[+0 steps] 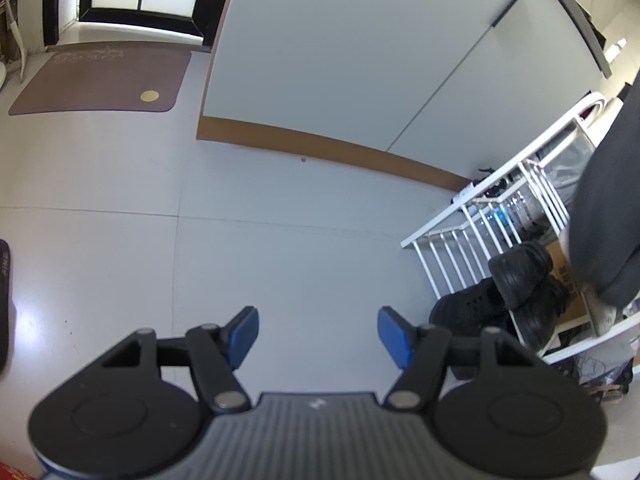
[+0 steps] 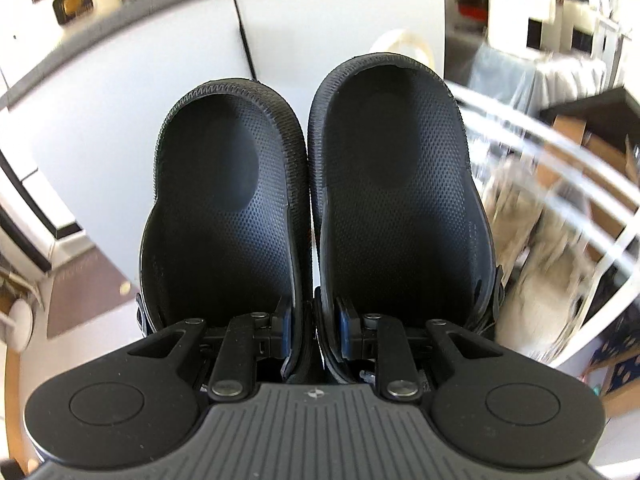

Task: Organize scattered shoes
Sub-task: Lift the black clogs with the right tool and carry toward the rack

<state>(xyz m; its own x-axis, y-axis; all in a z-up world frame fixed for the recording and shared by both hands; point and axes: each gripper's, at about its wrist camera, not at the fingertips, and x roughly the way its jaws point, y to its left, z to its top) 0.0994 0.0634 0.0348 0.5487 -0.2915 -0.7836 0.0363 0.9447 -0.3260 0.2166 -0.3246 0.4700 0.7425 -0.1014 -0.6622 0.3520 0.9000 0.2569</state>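
Note:
My right gripper [image 2: 314, 328] is shut on a pair of black clogs, pinching their two inner side walls together between its blue pads. The left clog [image 2: 224, 200] and the right clog [image 2: 400, 184] point away from me, with their dimpled insoles facing the camera. They hang in the air in front of a white cabinet. My left gripper [image 1: 318, 336] stands open over bare pale floor with nothing between its fingers. In the left wrist view, black shoes [image 1: 520, 280] show at the right by a white rack [image 1: 452, 224], partly hidden by a grey sleeve [image 1: 604, 208].
A brown doormat [image 1: 100, 80] lies by the door at the far left. White cabinet doors [image 1: 340, 60] with a wooden plinth run across the back. A cardboard box [image 1: 564, 276] sits in the rack. In the right wrist view the rack's bars [image 2: 580, 208] are blurred at the right.

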